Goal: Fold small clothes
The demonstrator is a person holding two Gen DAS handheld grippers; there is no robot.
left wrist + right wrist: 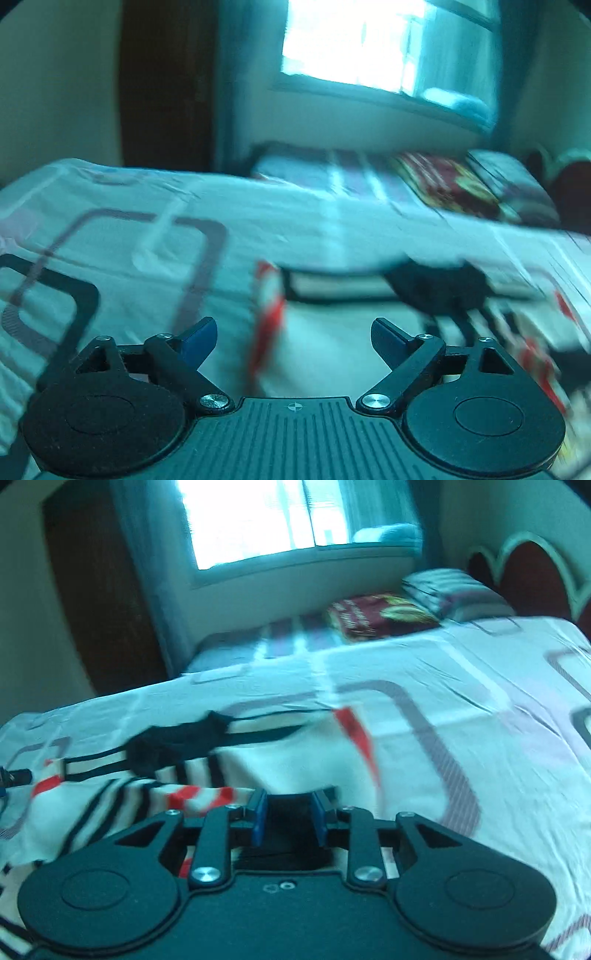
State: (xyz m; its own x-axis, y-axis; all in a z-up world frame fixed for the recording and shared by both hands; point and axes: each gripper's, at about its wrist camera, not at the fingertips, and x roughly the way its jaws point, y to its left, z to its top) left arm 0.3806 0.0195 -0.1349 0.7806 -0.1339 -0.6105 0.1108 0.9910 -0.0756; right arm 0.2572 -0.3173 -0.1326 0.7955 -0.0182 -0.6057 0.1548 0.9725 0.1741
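Observation:
A small white garment (332,343) with black and red stripes lies spread on the bed, blurred in the left wrist view. My left gripper (293,339) hovers over its near edge, wide open, with nothing between the blue pads (199,339). In the right wrist view the same garment (295,760) lies ahead with a black bunched part (177,746) at the left. My right gripper (289,819) sits at its near edge with the pads (258,819) a narrow gap apart. A dark strip, maybe the hem, shows in that gap, and the pads do not press on it.
The bed's white sheet (461,672) with grey loop patterns stretches right and far. A striped pillow (454,590) and a dark red flat item (380,618) lie near the headboard (528,572). A bright window (258,520) and a dark wooden door (99,602) stand behind.

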